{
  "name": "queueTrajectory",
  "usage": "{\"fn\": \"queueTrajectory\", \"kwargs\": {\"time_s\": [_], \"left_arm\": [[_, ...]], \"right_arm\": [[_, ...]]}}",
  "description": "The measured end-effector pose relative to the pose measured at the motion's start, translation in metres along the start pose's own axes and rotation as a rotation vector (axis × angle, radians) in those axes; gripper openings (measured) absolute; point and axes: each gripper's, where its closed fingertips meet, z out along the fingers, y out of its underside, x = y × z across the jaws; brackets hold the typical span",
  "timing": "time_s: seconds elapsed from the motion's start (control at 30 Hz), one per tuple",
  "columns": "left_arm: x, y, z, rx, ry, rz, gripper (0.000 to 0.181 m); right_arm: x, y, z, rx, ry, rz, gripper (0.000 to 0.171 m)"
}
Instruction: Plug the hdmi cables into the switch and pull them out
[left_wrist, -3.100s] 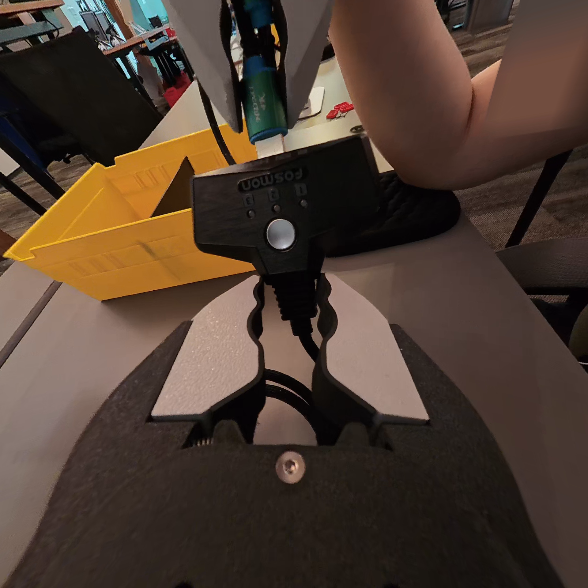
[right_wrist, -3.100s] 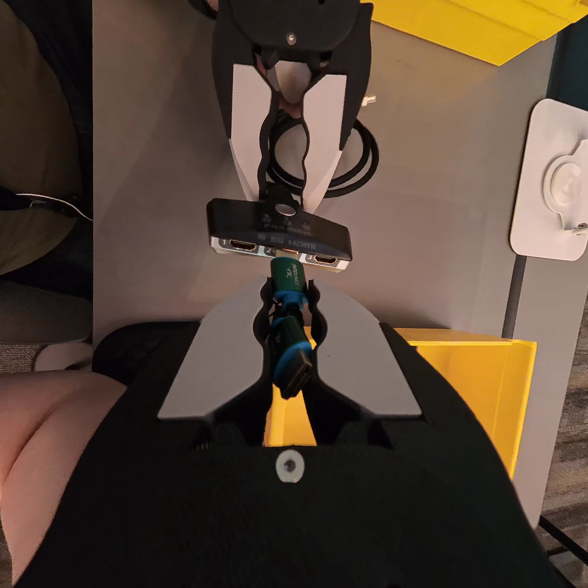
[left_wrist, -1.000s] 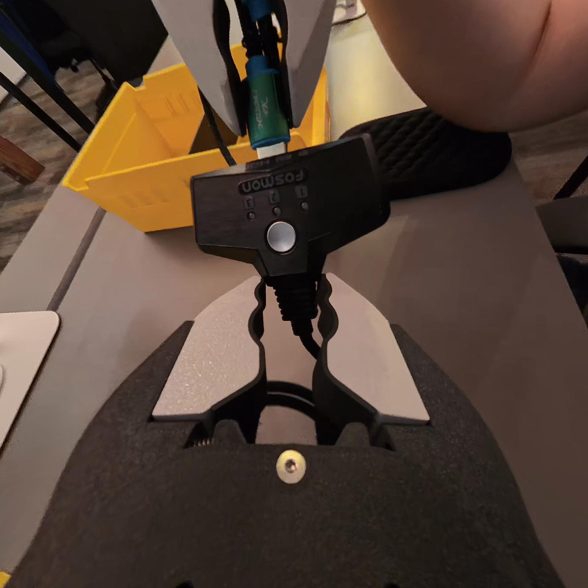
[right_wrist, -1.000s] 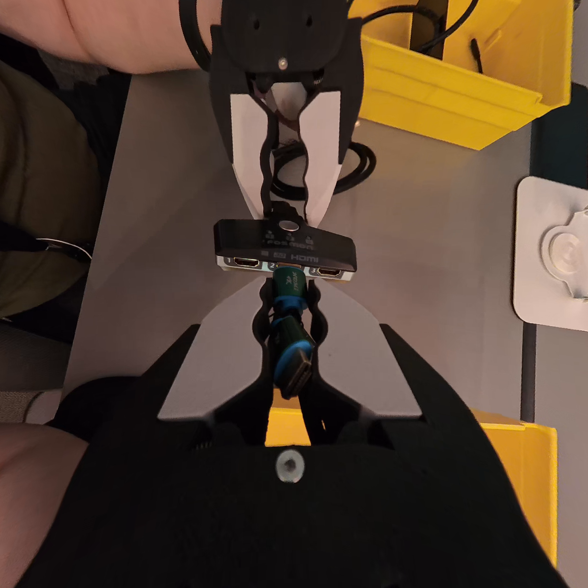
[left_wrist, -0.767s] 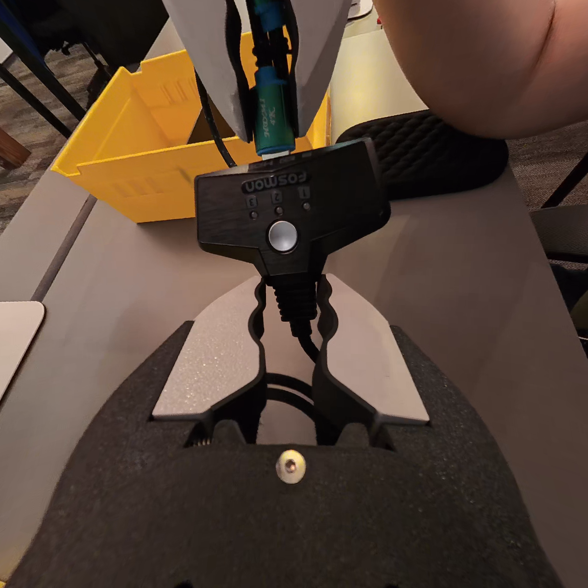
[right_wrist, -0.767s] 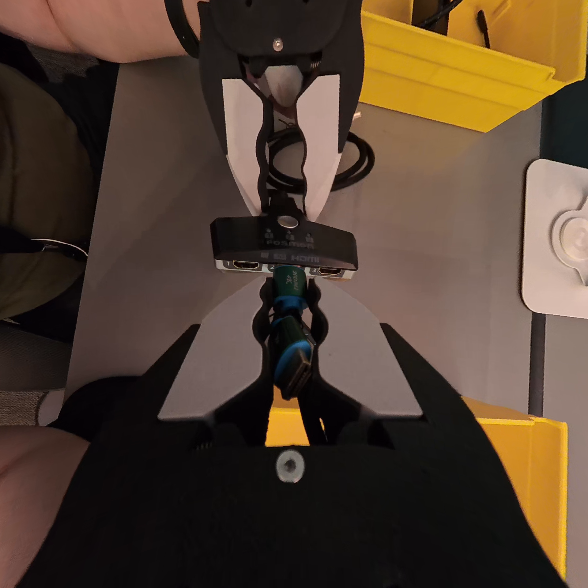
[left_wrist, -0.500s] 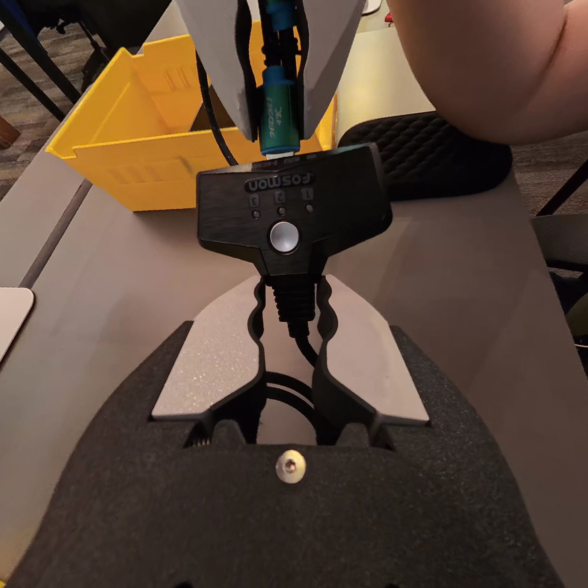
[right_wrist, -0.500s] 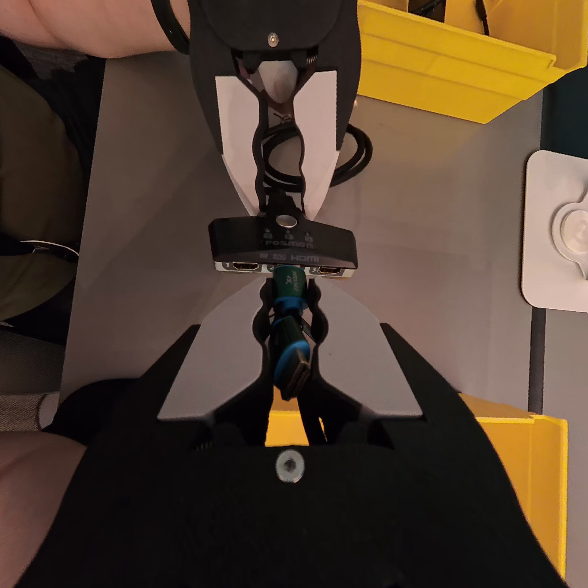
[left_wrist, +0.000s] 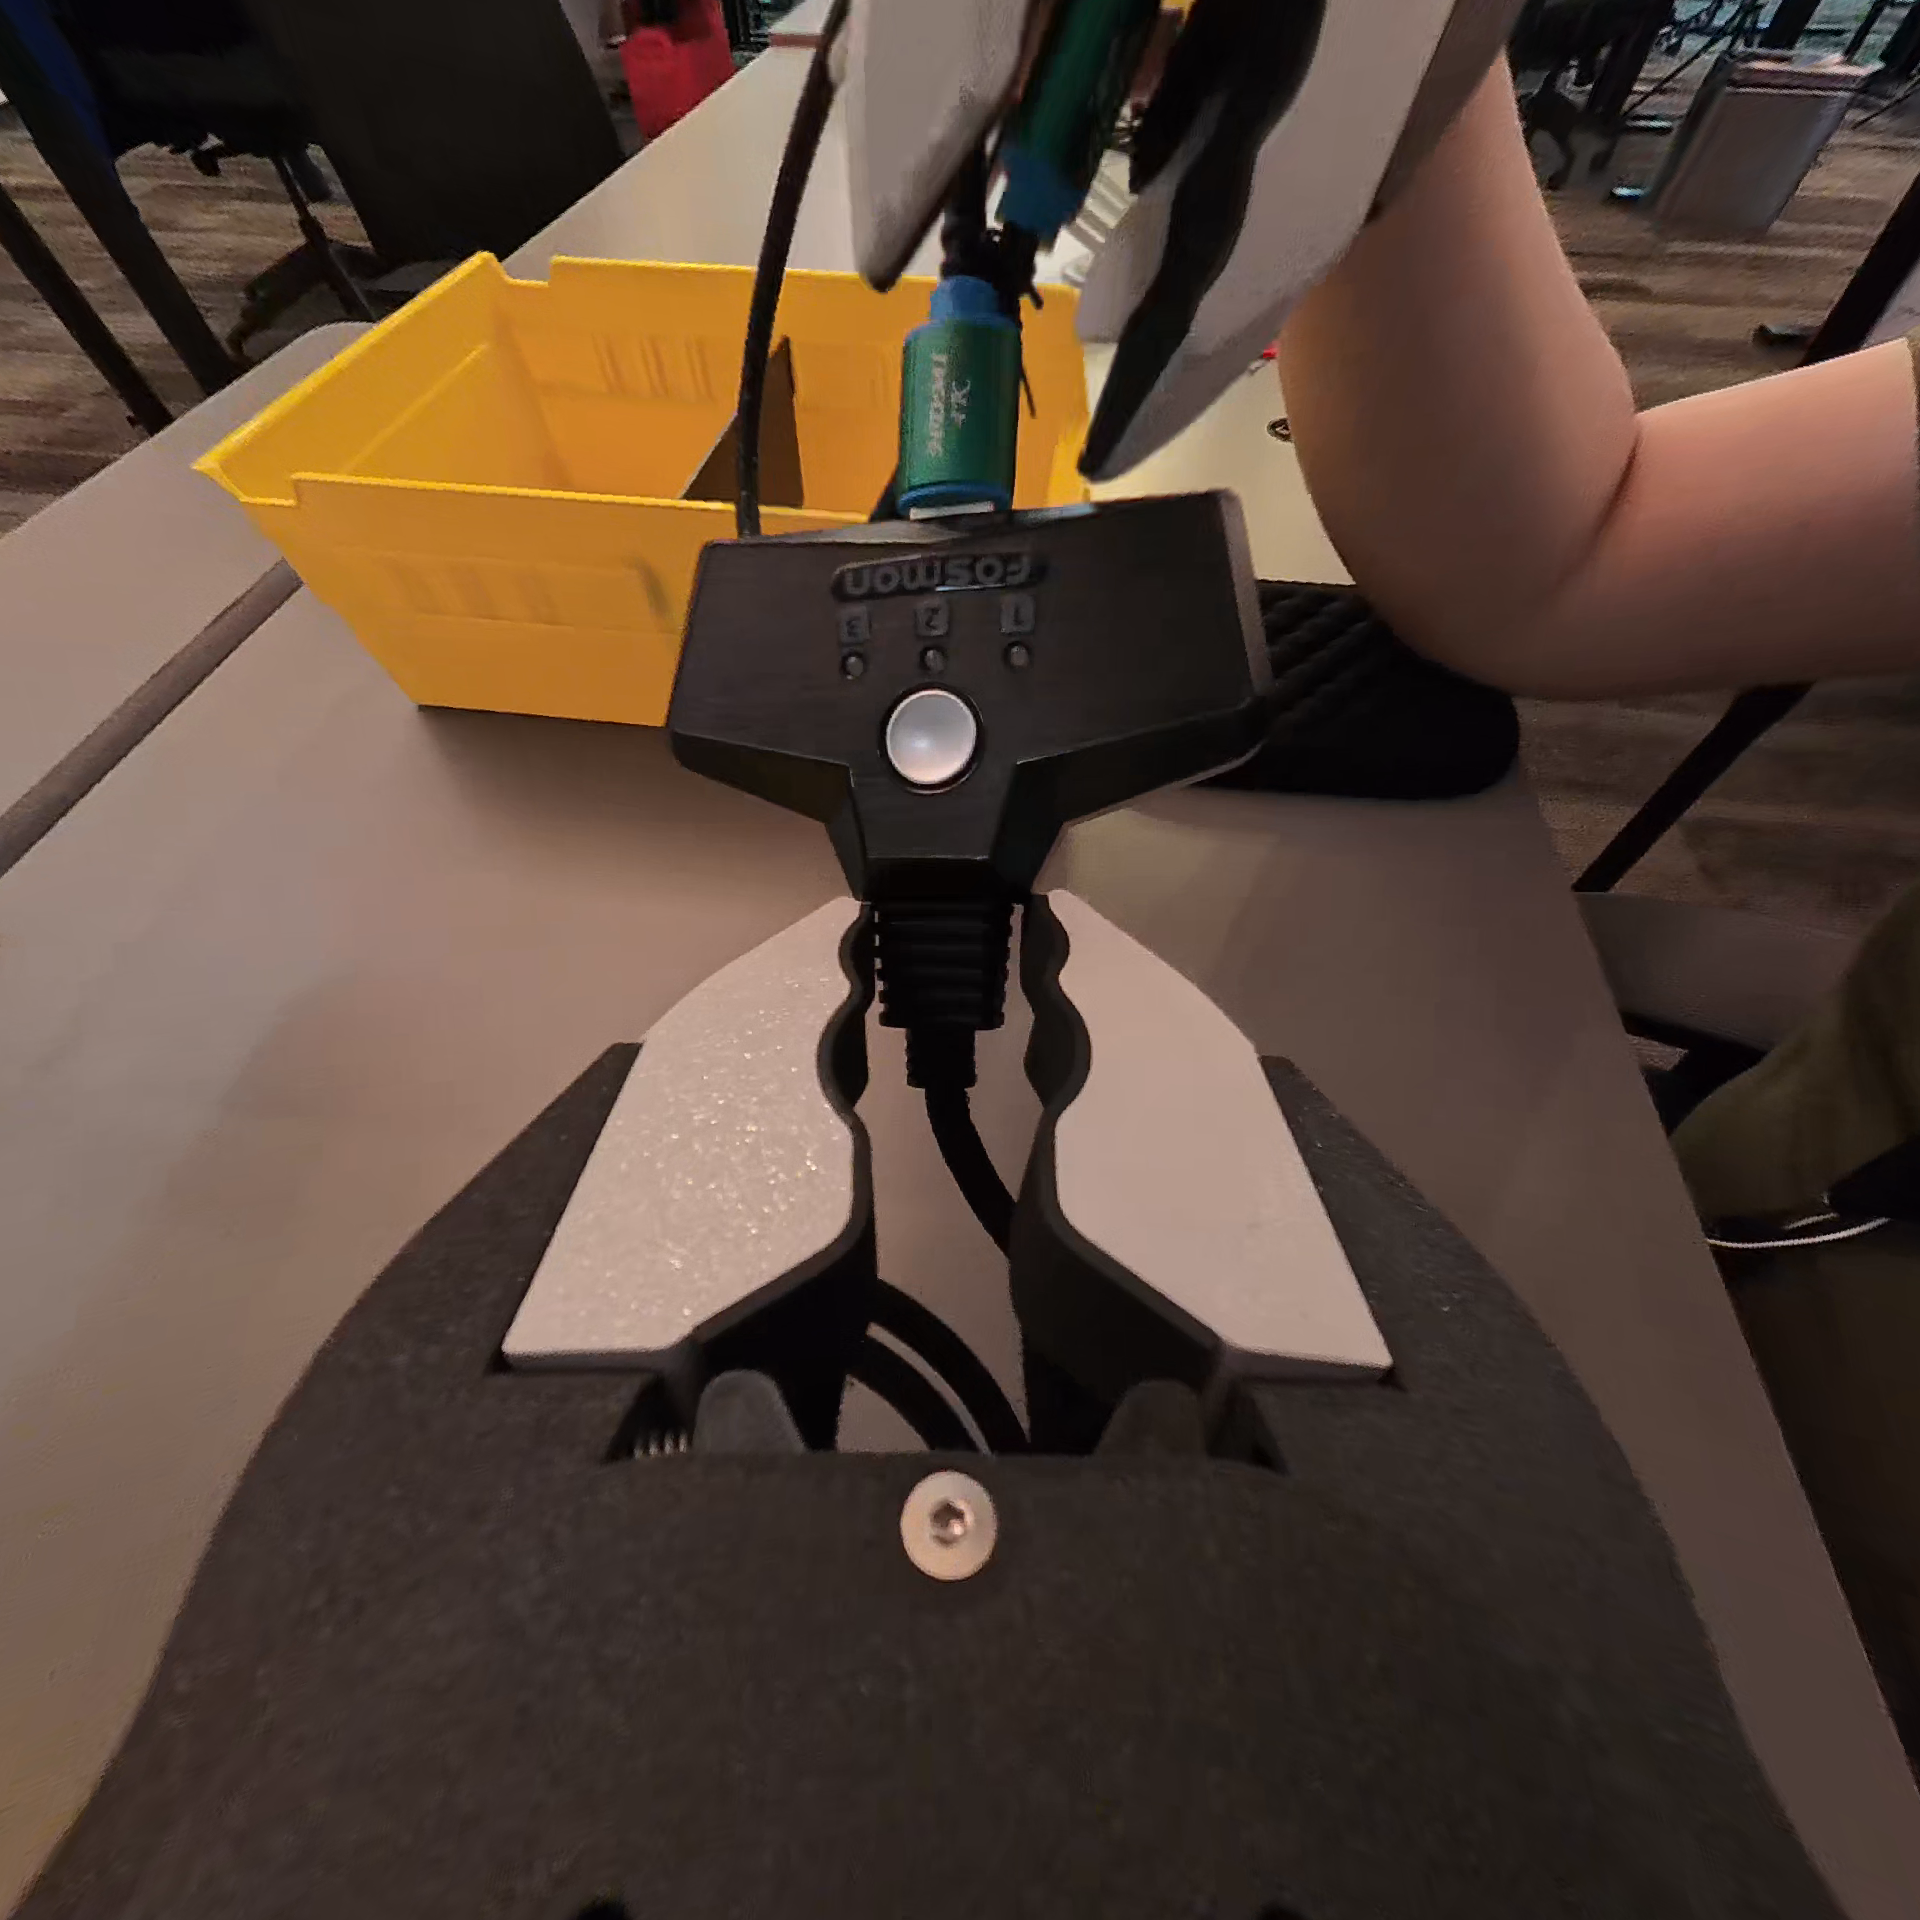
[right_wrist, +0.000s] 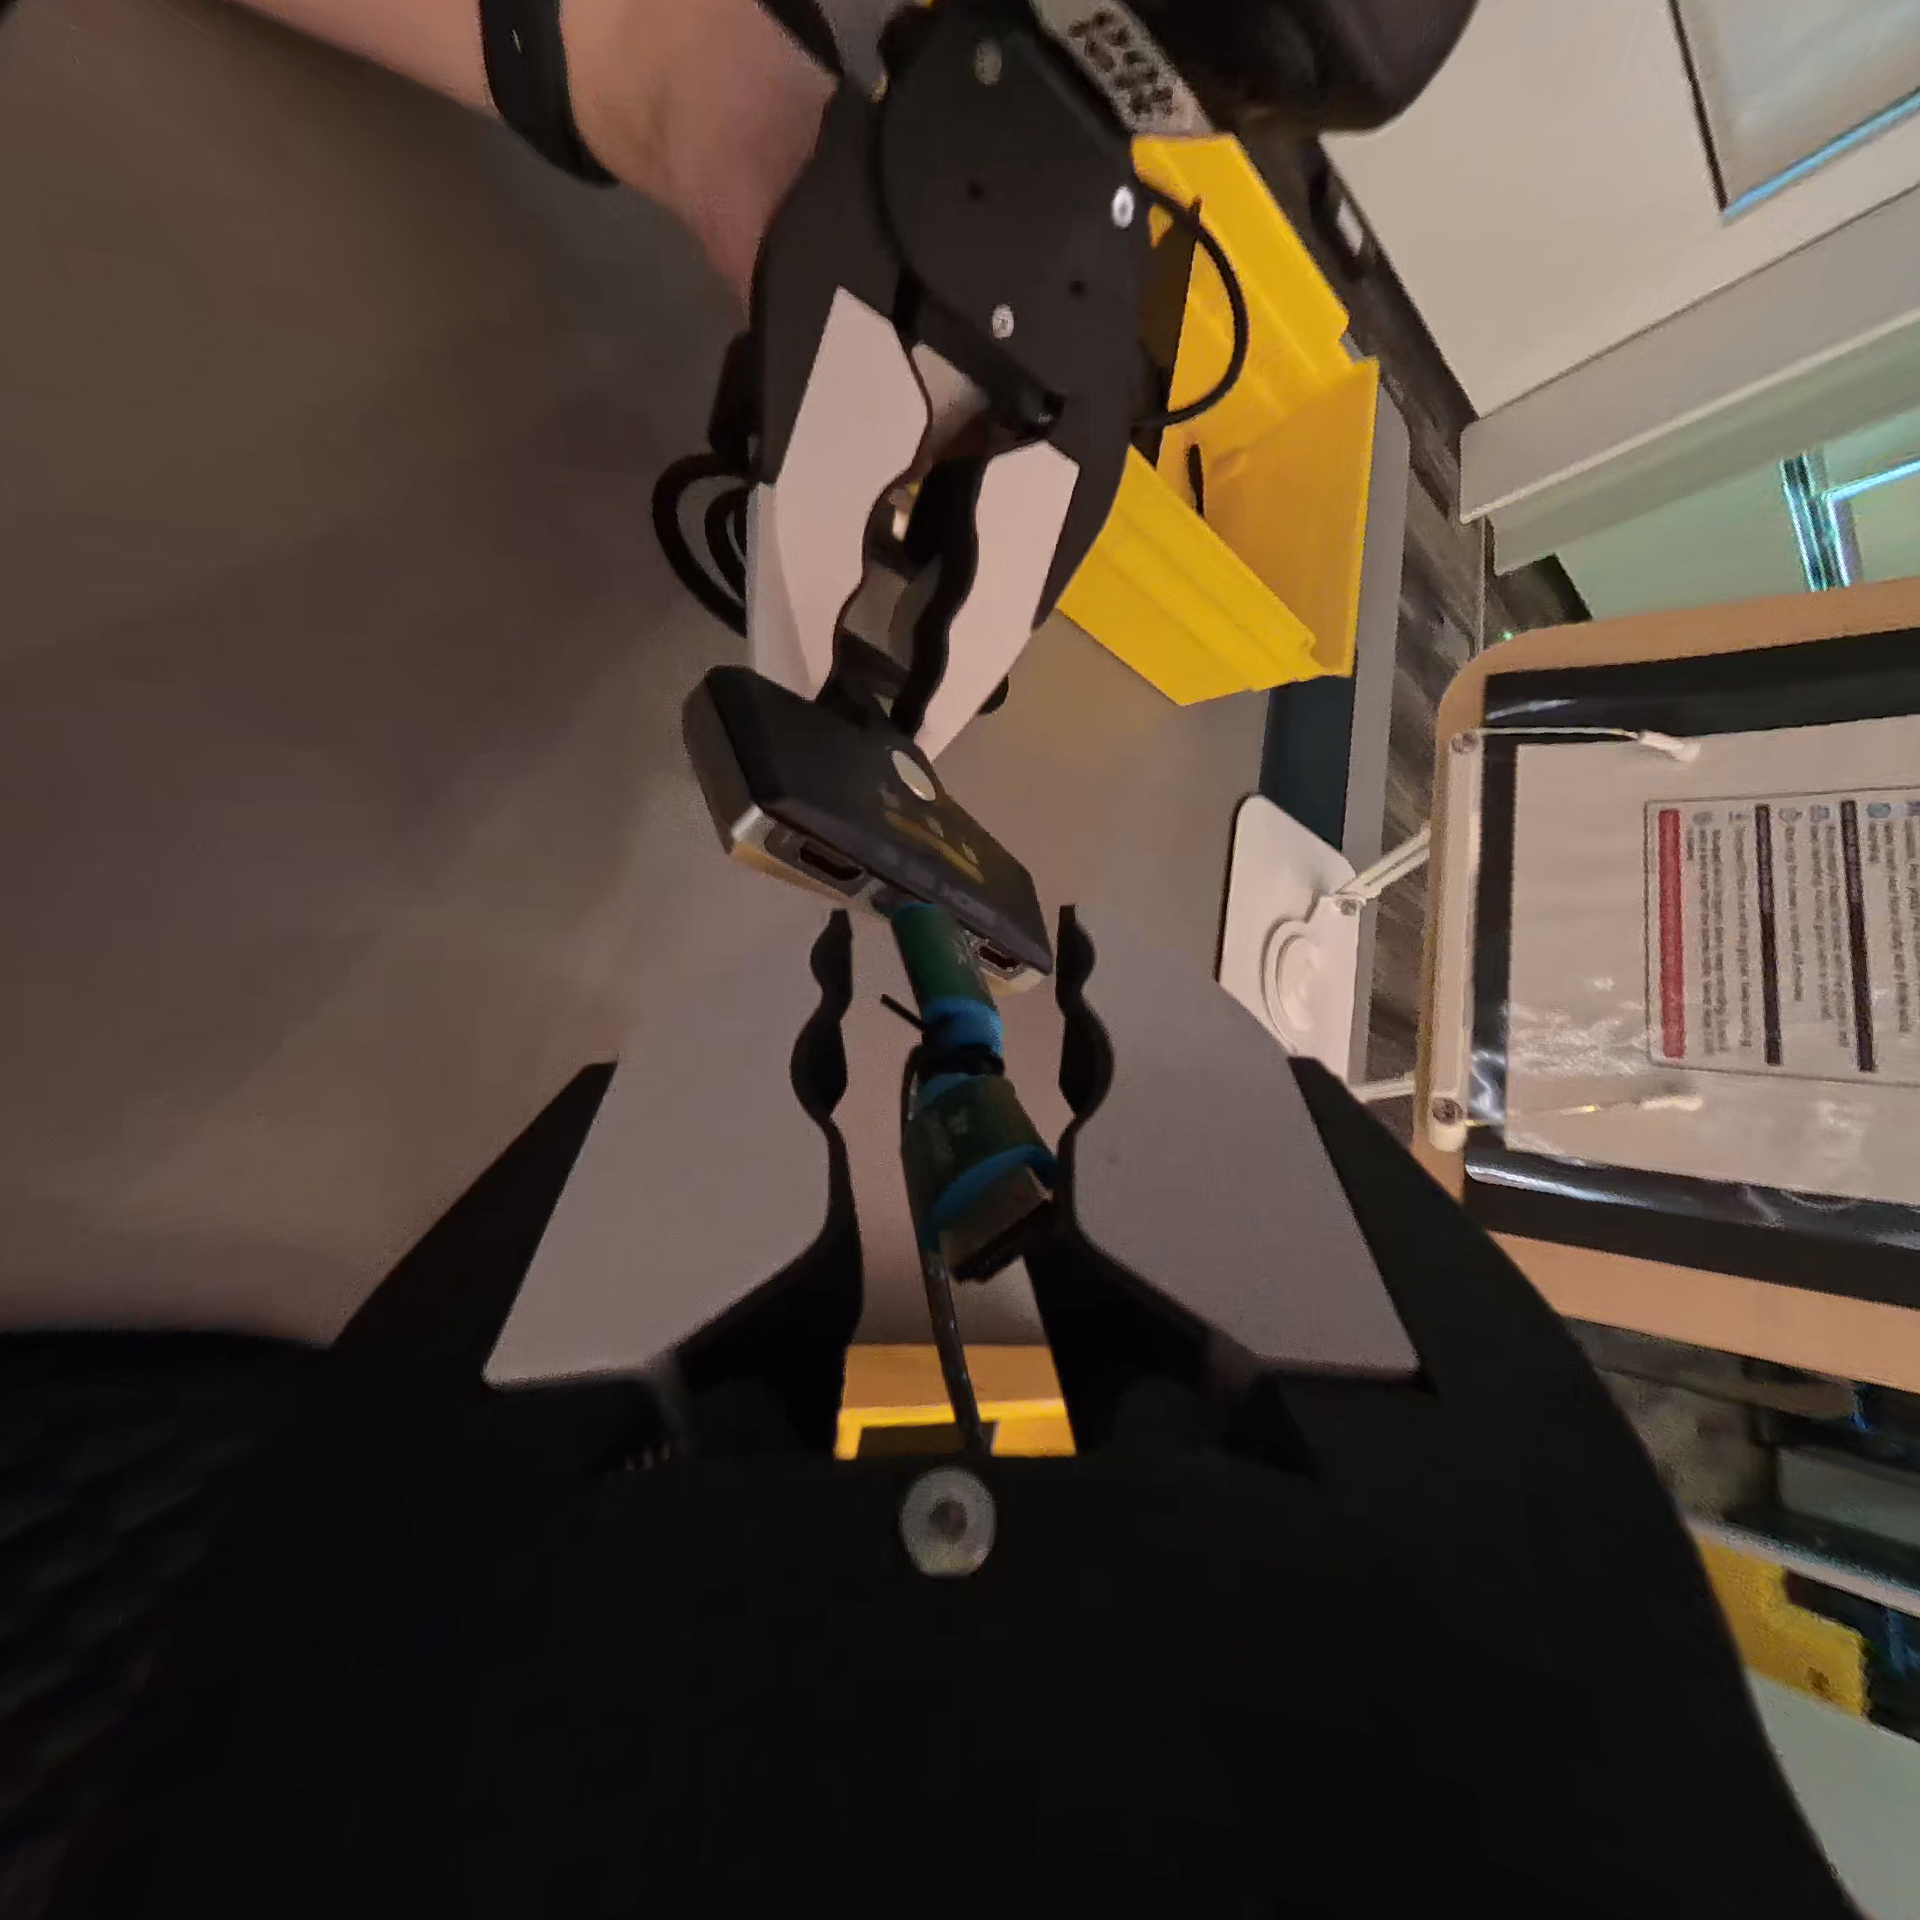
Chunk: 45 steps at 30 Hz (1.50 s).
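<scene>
The black HDMI switch (left_wrist: 966, 665) is held off the grey table (left_wrist: 312, 935) by my left gripper (left_wrist: 945, 935), which is shut on the ribbed cable boot (left_wrist: 943, 966) at its tail. A green HDMI plug (left_wrist: 951, 416) with a blue collar sits in the switch's middle port. My right gripper (left_wrist: 992, 374) hangs over it with its jaws spread and not touching the plug. In the right wrist view the right gripper (right_wrist: 951, 930) is open around the green plug (right_wrist: 940, 961). The cable's second plug (right_wrist: 977, 1164) lies between the fingers. The switch (right_wrist: 862, 821) looks tilted, with the left gripper (right_wrist: 894, 665) behind it.
A yellow bin (left_wrist: 499, 520) stands just behind the switch. Another yellow bin (right_wrist: 1247, 520) is beyond the left gripper. A black padded rest (left_wrist: 1371, 707) lies under a person's arm (left_wrist: 1558, 468). A white stand base (right_wrist: 1288, 935) and a framed sign (right_wrist: 1714, 935) are at the right. The left gripper's tips are roughly 8 cm from the right gripper's.
The green plug went fully into the middle port. My right gripper then opened, let go of the plug and tilted. The left gripper kept its hold on the switch.
</scene>
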Motion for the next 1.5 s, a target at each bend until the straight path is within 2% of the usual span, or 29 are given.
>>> {"fn": "queueTrajectory", "kwargs": {"time_s": [0.17,0.3,0.47,0.57,0.7,0.73,0.77,0.83,0.9,0.97,1.0,1.13,1.2,1.3,1.4,1.47,1.5], "left_arm": [[0.003,-0.001,-0.006,0.007,0.034,-0.046,0.026],[0.004,-0.003,-0.009,0.031,0.058,-0.087,0.026],[-0.003,-0.005,-0.016,0.081,0.073,-0.156,0.025],[-0.002,-0.006,-0.018,0.085,0.072,-0.152,0.025],[0.006,-0.009,-0.017,0.082,0.111,-0.147,0.025],[0.009,-0.009,-0.016,0.081,0.122,-0.147,0.025],[0.01,-0.009,-0.016,0.079,0.131,-0.151,0.025],[0.009,-0.008,-0.016,0.088,0.132,-0.162,0.025],[0.007,-0.016,-0.023,0.164,0.162,-0.209,0.028],[0.001,-0.033,-0.037,0.299,0.174,-0.263,0.043],[-0.004,-0.043,-0.047,0.378,0.157,-0.265,0.05],[-0.015,-0.084,-0.099,0.645,-0.078,-0.143,0.048],[-0.002,-0.107,-0.127,0.752,-0.226,0.003,0.056],[0.018,-0.131,-0.166,0.879,-0.455,0.133,0.05],[0.037,-0.137,-0.174,0.866,-0.526,0.183,0.029],[0.049,-0.132,-0.156,0.796,-0.442,0.196,0.03],[0.053,-0.129,-0.145,0.765,-0.398,0.186,0.038]], "right_arm": [[-0.001,-0.006,0.002,-0.056,0.03,-0.02,0.046],[0.006,0.0,-0.009,-0.294,0.175,-0.165,0.049],[-0.002,-0.037,-0.029,-0.169,0.218,-0.213,0.046],[-0.01,-0.049,-0.012,-0.133,0.19,-0.275,0.046],[-0.009,-0.03,0.028,-0.246,0.158,-0.334,0.048],[-0.009,-0.026,0.035,-0.263,0.151,-0.35,0.043],[-0.01,-0.022,0.04,-0.28,0.142,-0.364,0.029],[-0.01,-0.018,0.043,-0.308,0.122,-0.376,0.025],[-0.004,-0.021,0.041,-0.314,0.15,-0.353,0.023],[0.004,-0.017,0.039,-0.324,0.174,-0.315,0.023],[0.01,-0.015,0.037,-0.322,0.19,-0.283,0.024],[0.03,-0.011,0.028,-0.274,0.247,-0.153,0.025],[0.036,-0.01,0.025,-0.257,0.267,-0.121,0.024],[0.047,0.0,0.019,-0.294,0.318,-0.085,0.024],[0.06,0.006,0.011,-0.295,0.385,-0.014,0.023],[0.071,0.005,0.003,-0.248,0.431,0.058,0.023],[0.078,0.006,-0.003,-0.222,0.461,0.093,0.023]]}}
